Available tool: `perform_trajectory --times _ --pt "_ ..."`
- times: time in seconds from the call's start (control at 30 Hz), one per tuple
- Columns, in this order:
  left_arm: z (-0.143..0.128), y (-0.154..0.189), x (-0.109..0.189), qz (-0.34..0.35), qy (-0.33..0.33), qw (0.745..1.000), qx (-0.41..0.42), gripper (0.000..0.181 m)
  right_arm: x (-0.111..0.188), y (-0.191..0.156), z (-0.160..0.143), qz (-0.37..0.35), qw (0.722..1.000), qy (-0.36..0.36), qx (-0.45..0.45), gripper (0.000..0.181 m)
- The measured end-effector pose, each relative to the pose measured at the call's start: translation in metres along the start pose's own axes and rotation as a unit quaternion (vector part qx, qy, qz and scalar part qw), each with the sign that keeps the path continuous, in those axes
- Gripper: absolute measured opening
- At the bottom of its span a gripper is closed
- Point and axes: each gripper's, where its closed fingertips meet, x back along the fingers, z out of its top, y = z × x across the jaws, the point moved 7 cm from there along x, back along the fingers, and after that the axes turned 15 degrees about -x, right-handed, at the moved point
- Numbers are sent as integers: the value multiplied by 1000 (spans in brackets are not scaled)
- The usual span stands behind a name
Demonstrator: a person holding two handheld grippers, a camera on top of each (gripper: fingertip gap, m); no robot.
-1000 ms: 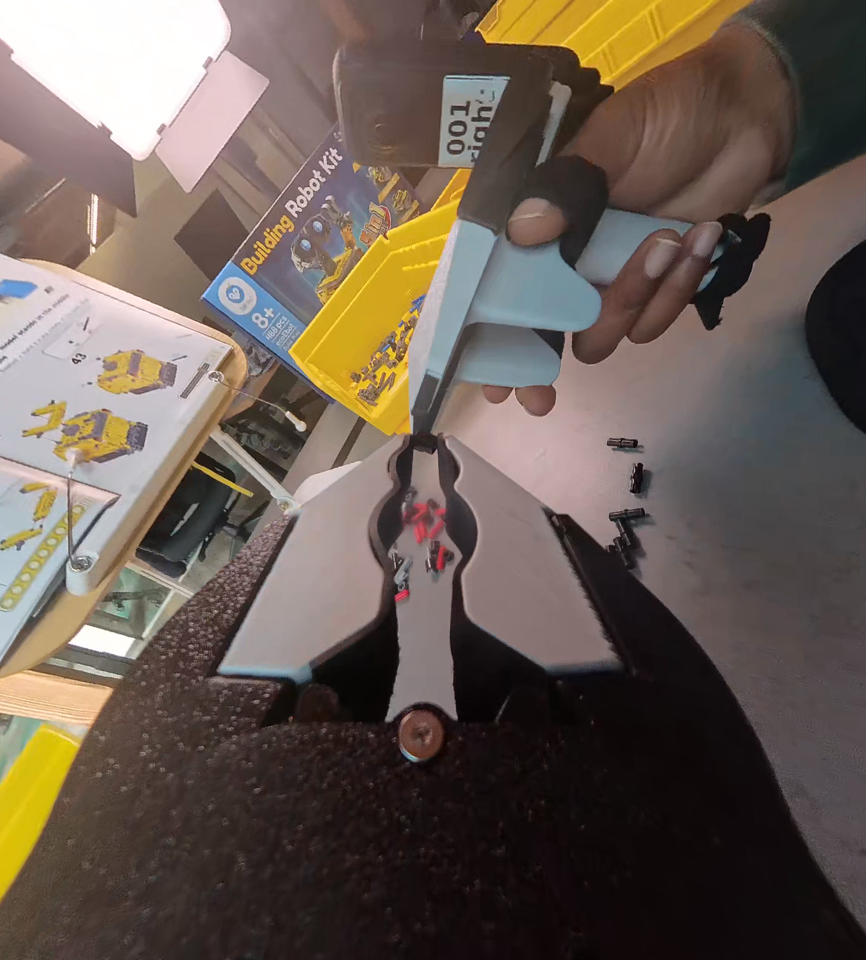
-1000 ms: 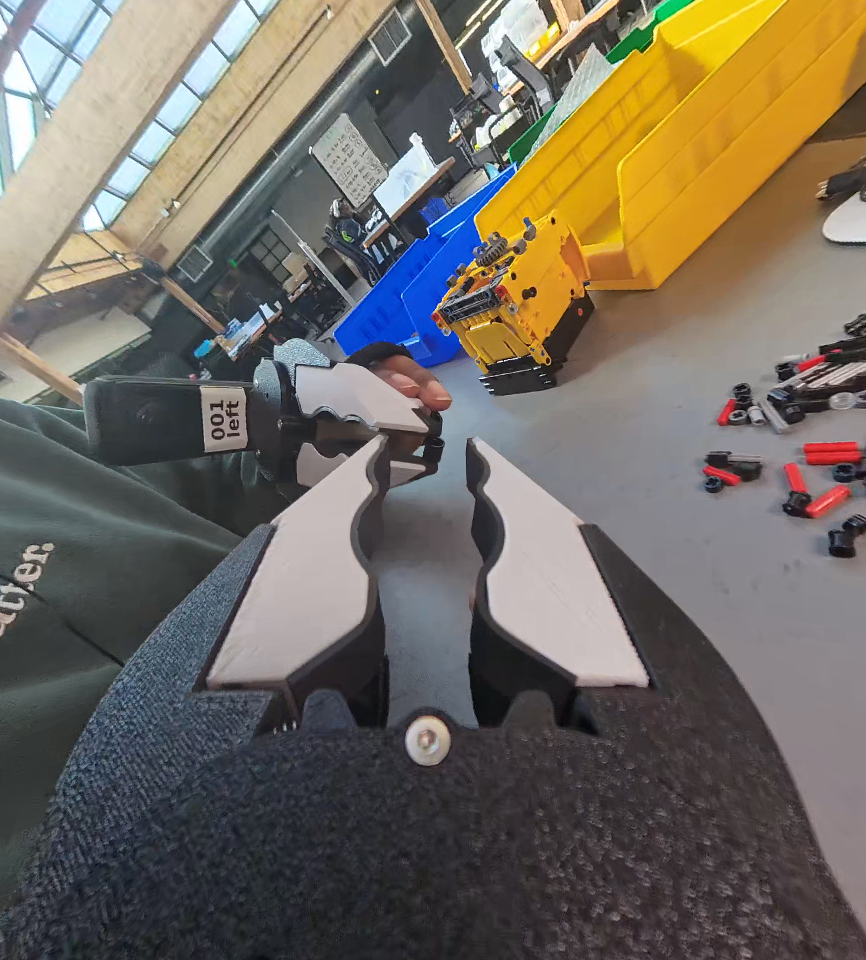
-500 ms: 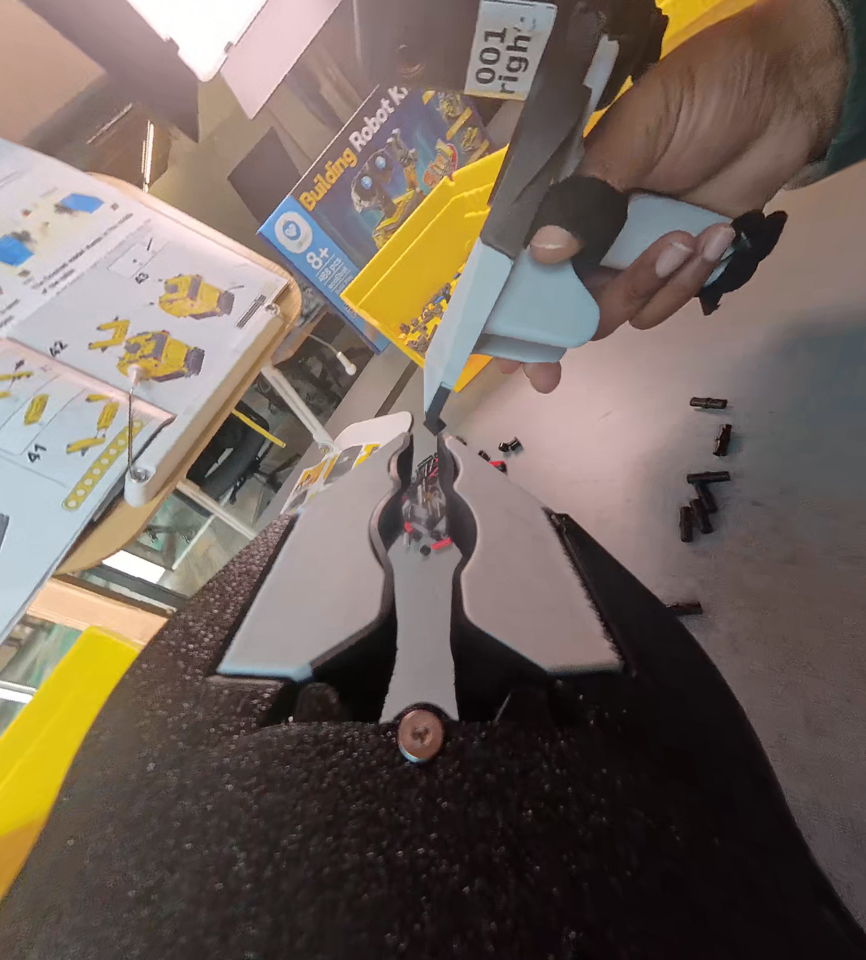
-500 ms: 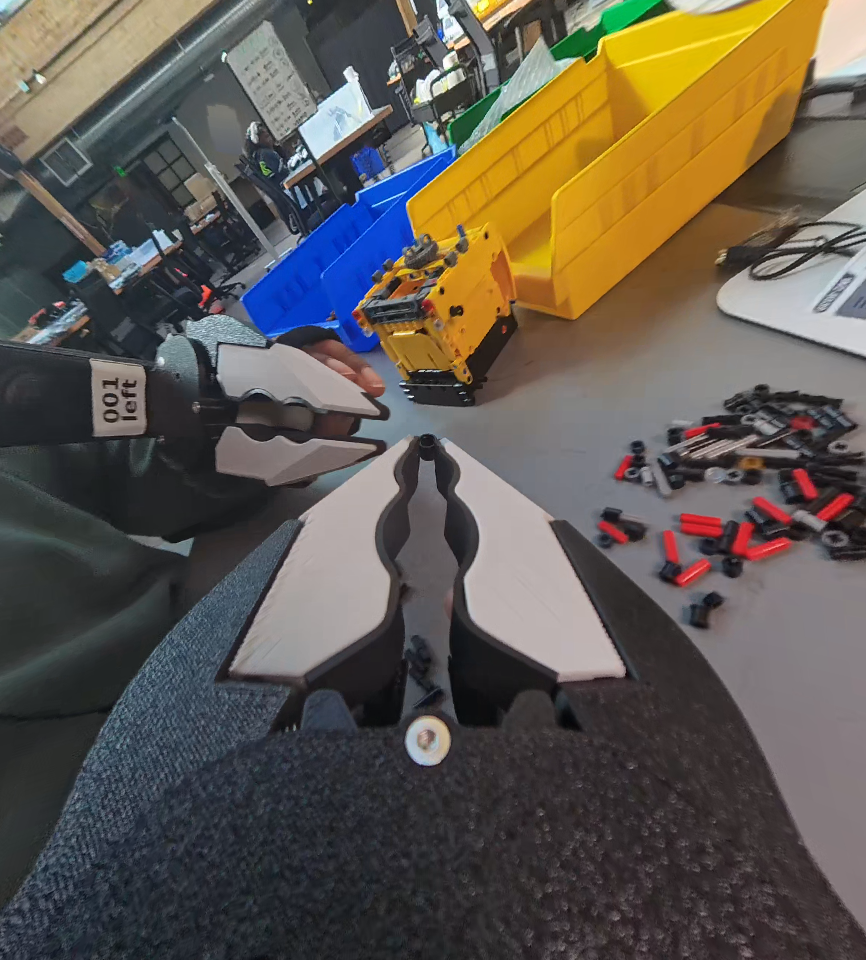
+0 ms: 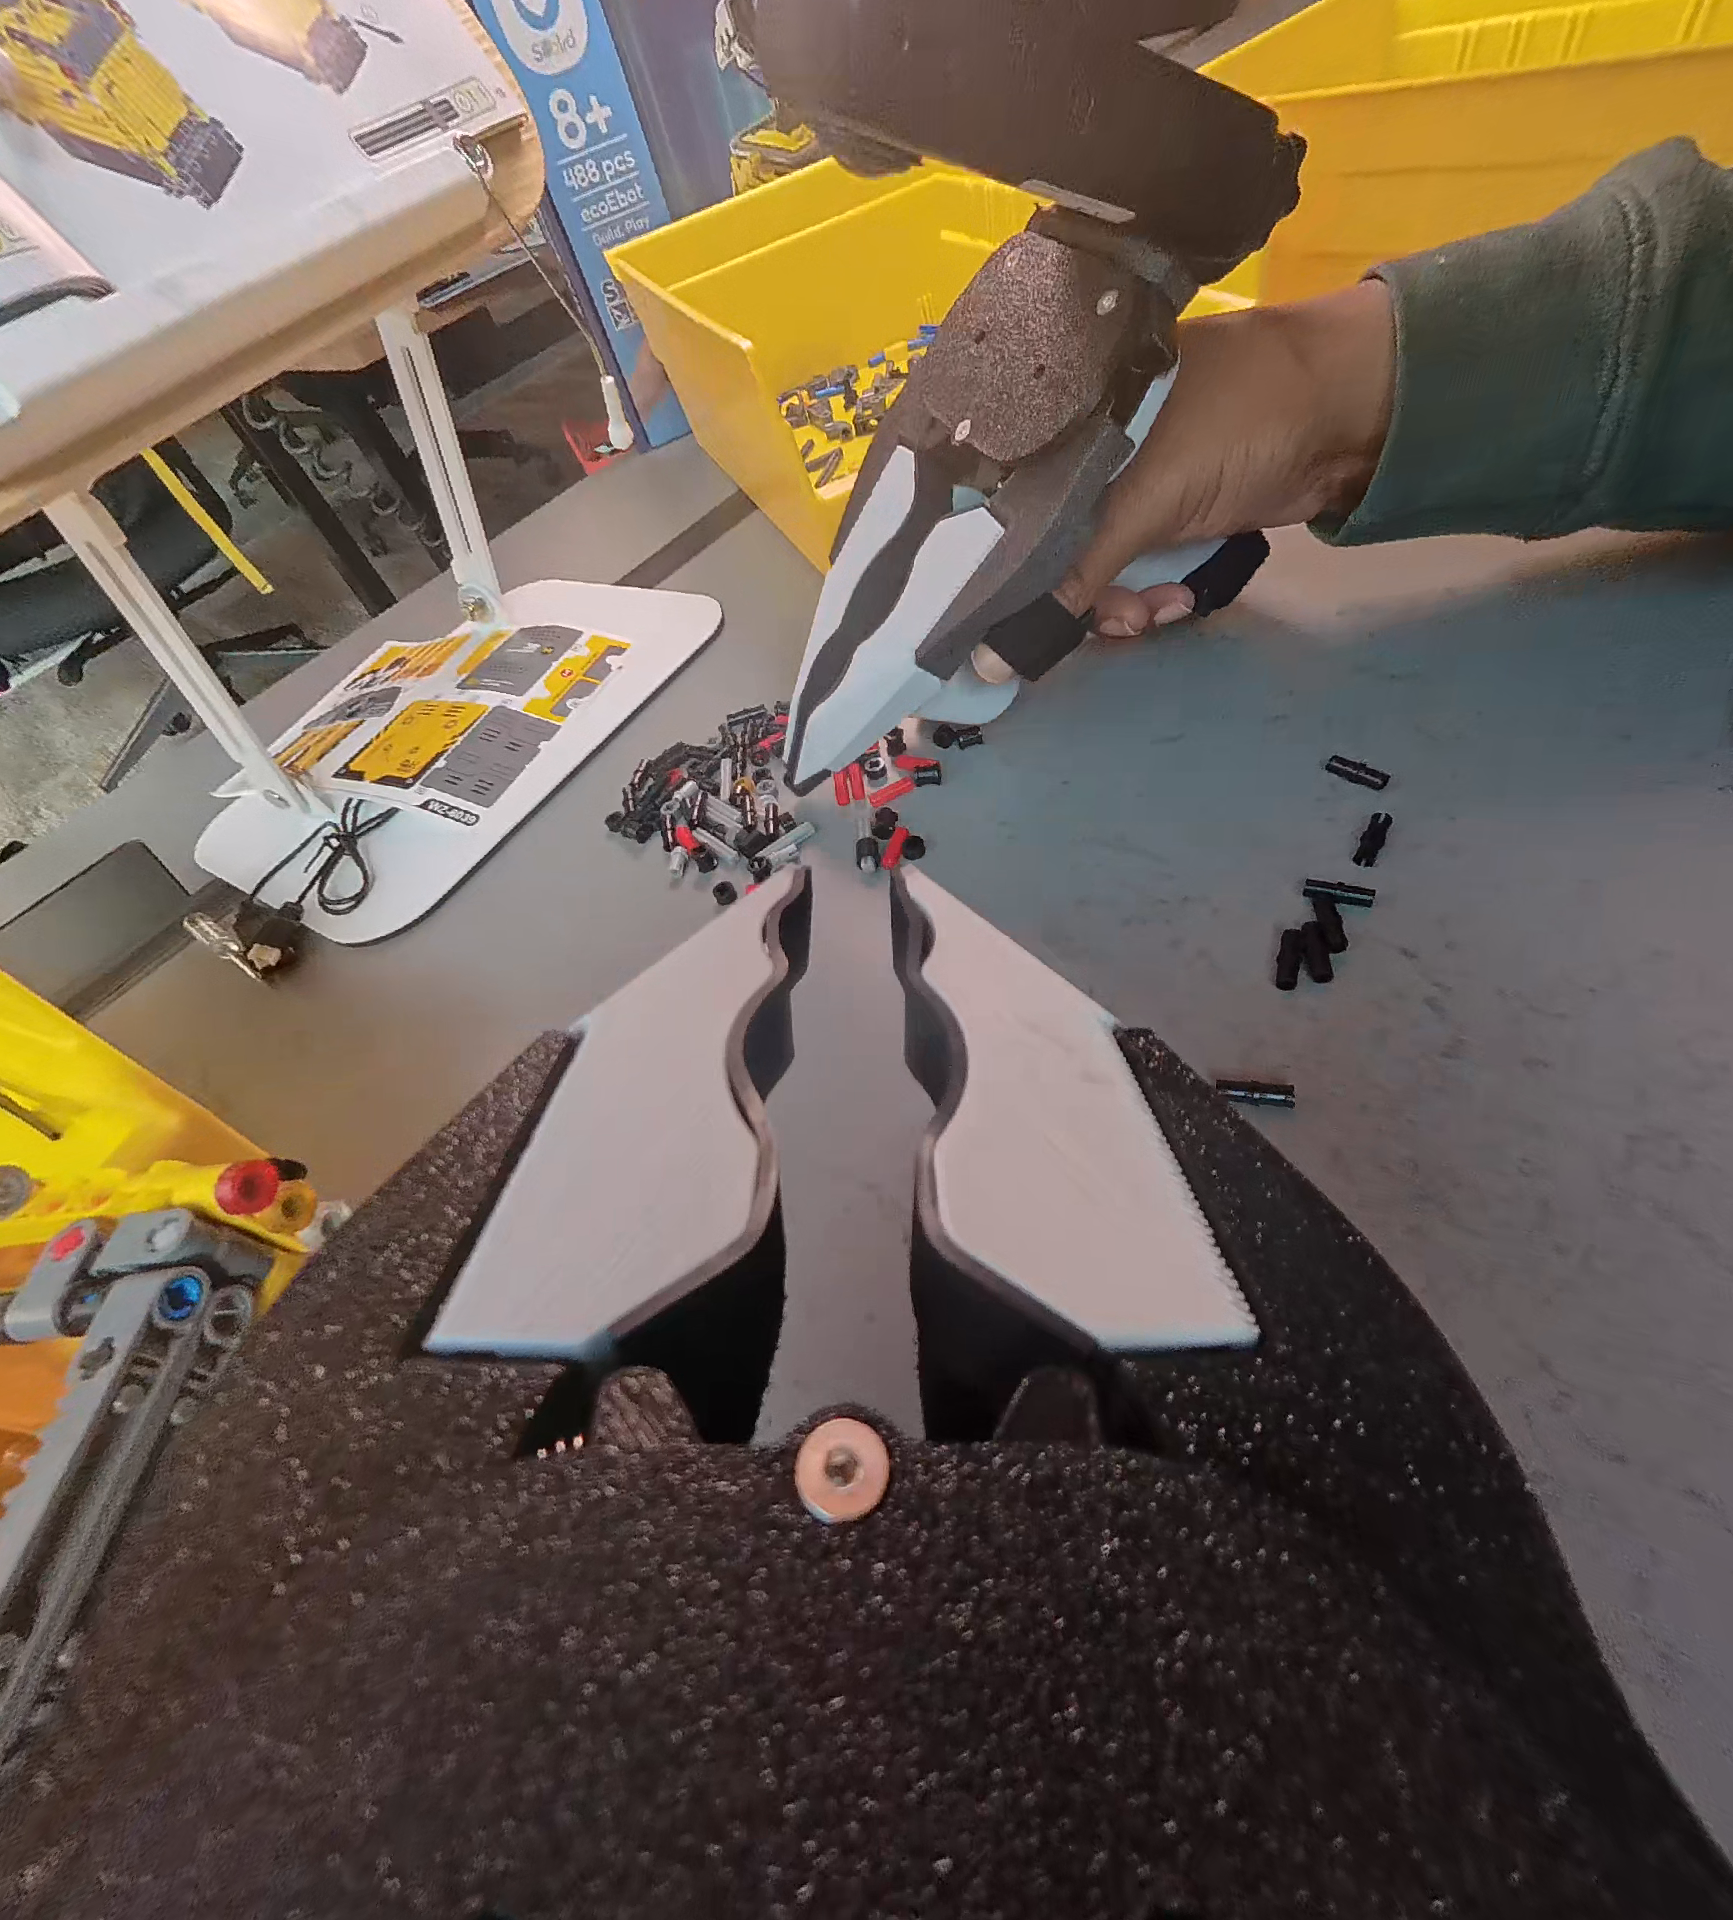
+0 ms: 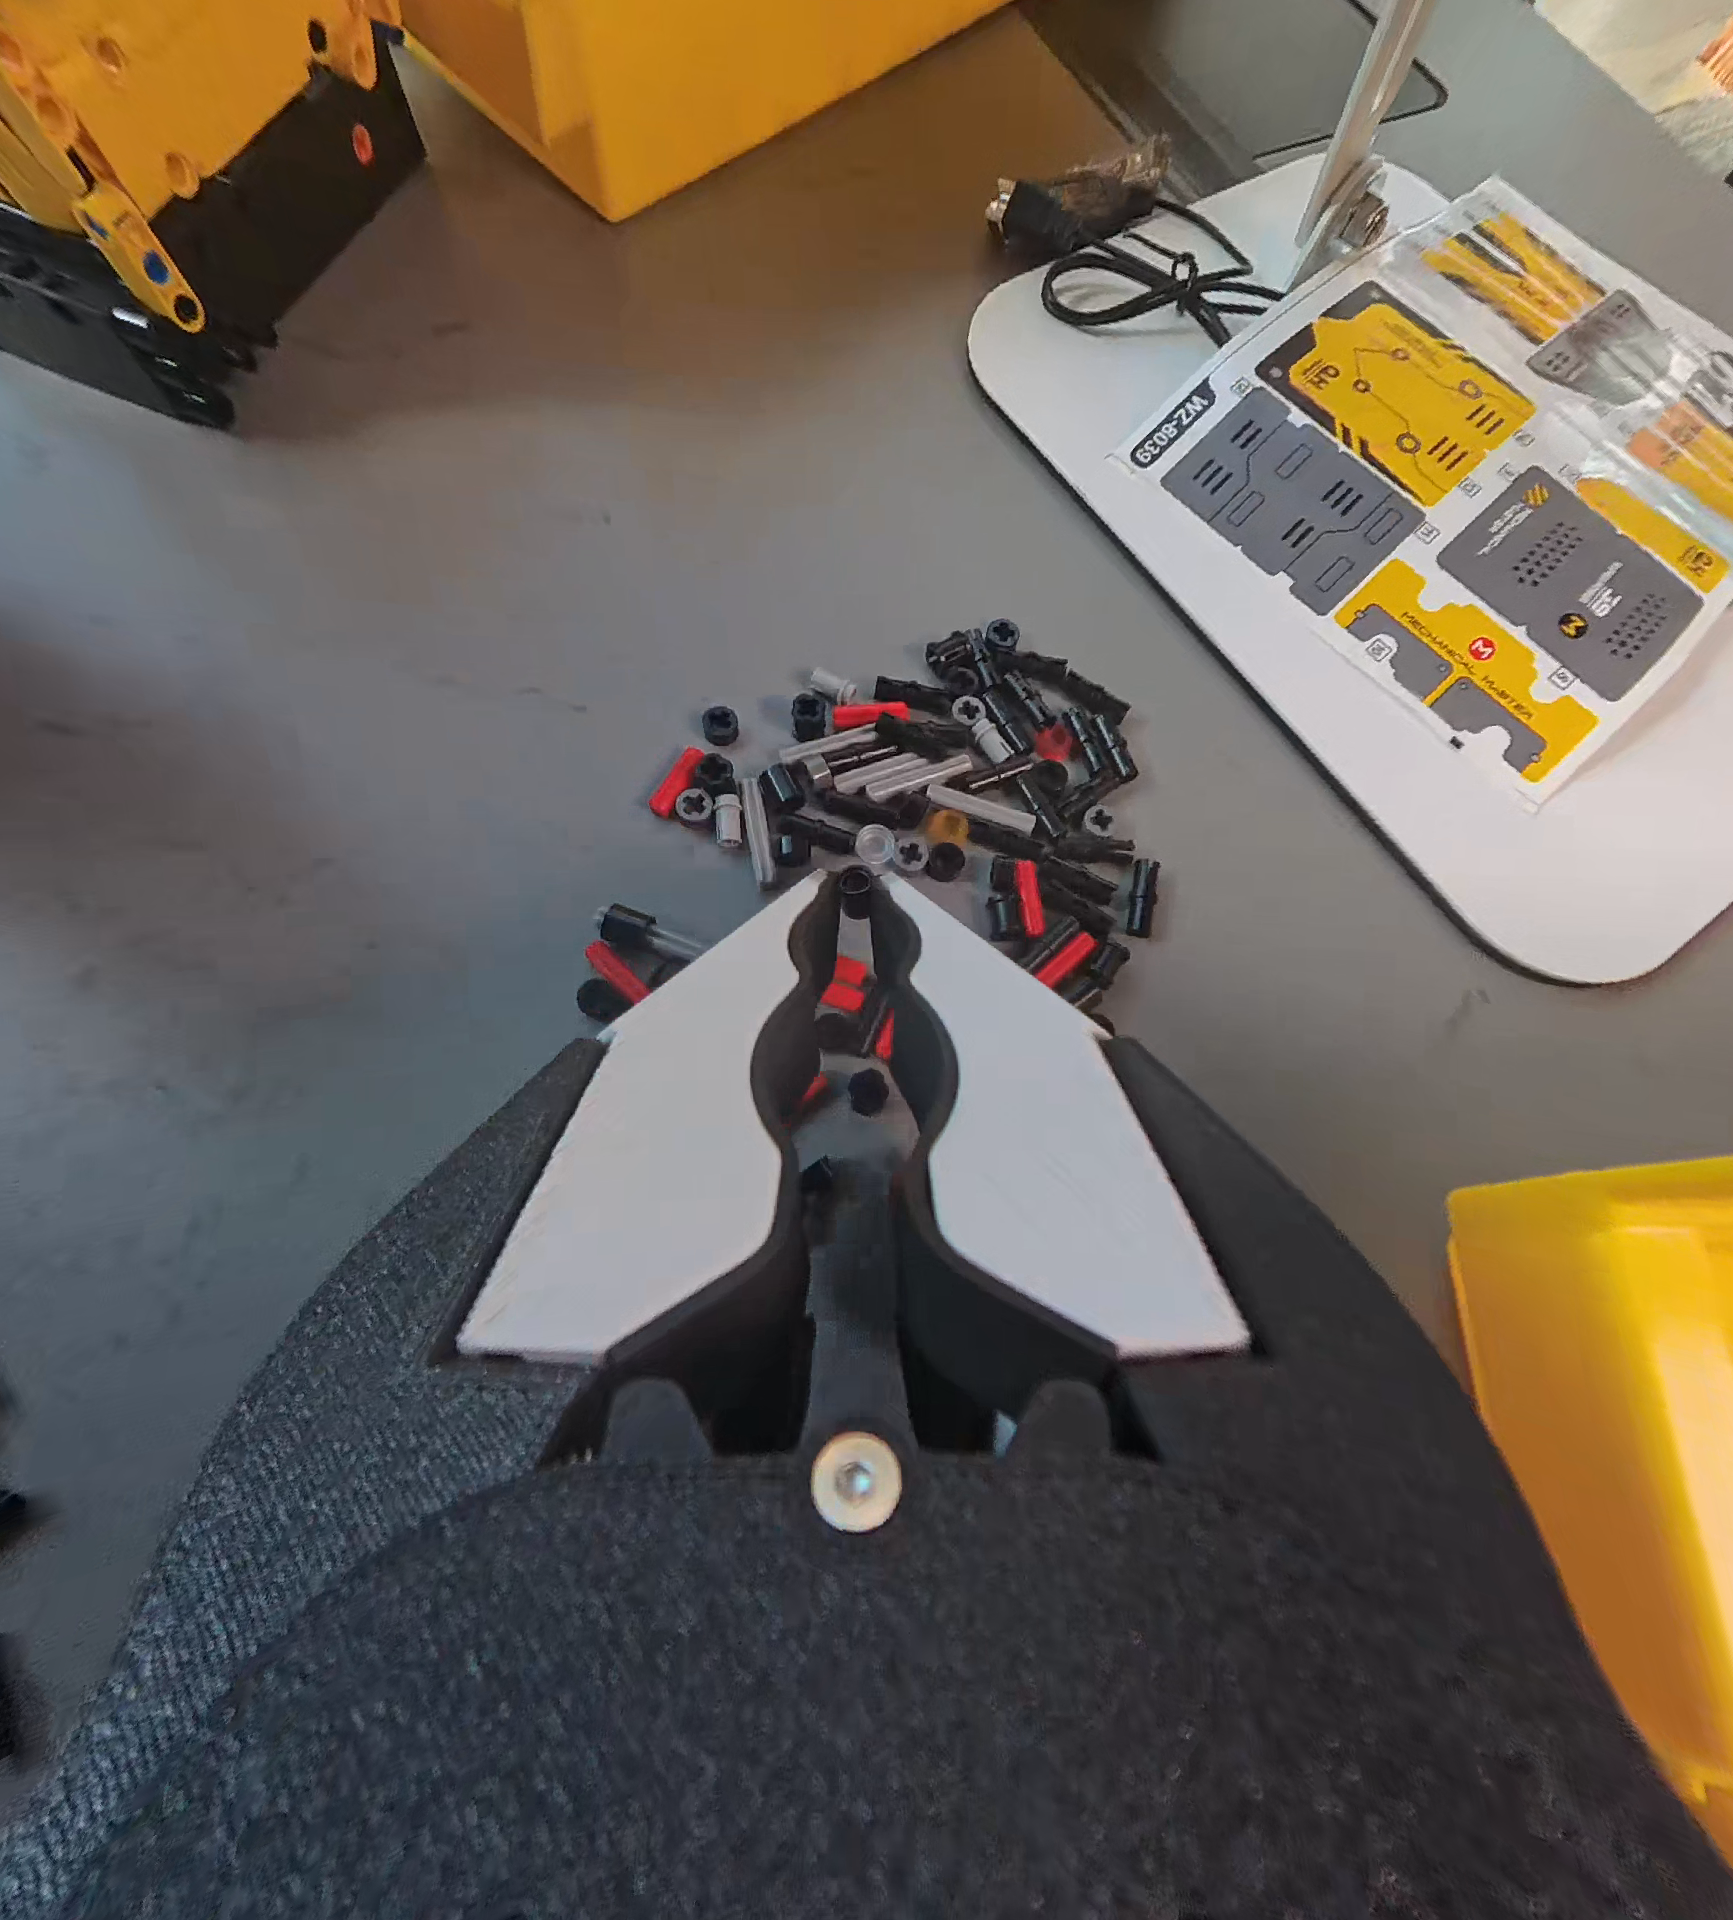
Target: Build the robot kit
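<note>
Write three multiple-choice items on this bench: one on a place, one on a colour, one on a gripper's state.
1. Where does the sticker sheet lie?
A. on the white stand base
B. on the floor
C. inside a drawer

2. What colour is the connector piece in the right gripper?
A. red
B. black
C. blue

3. How is the left gripper?
A. shut on a red pin
B. open and empty
C. shut and empty

Answers: 1 A, the sheet rests flat on the base. 2 B, a black round piece sits between the closed tips. 3 B, a clear gap shows between its fingers.
</note>
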Motion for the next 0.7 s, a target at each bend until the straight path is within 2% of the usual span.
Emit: perform_trajectory --times 0.23,0.37,0.47,0.53,0.6,0.67,0.7 --pt "-2 -1 2 -1 -1 1000 16 14 -1 -2 -1 -26 999 -25 21 6" --pt "-4 -1 0 -9 -4 1000 26 14 -2 -2 0 -23 998 -52 6 14" --pt "-5 1 -1 -16 -10 999 26 14 2 -1 2 -16 999 -41 -4 16" --pt "-6 1 0 -32 -15 999 23 14 20 -4 12 -2 1000 11 -6 16" --pt "-6 2 4 -75 -16 997 12 15 49 -17 19 50 997 54 -4 16" --pt "-7 11 12 -161 -8 987 -16 17 76 -34 10 105 993 47 18 16" --pt "-9 17 17 -200 -7 979 -30 16 87 -43 -4 135 990 14 34 17"
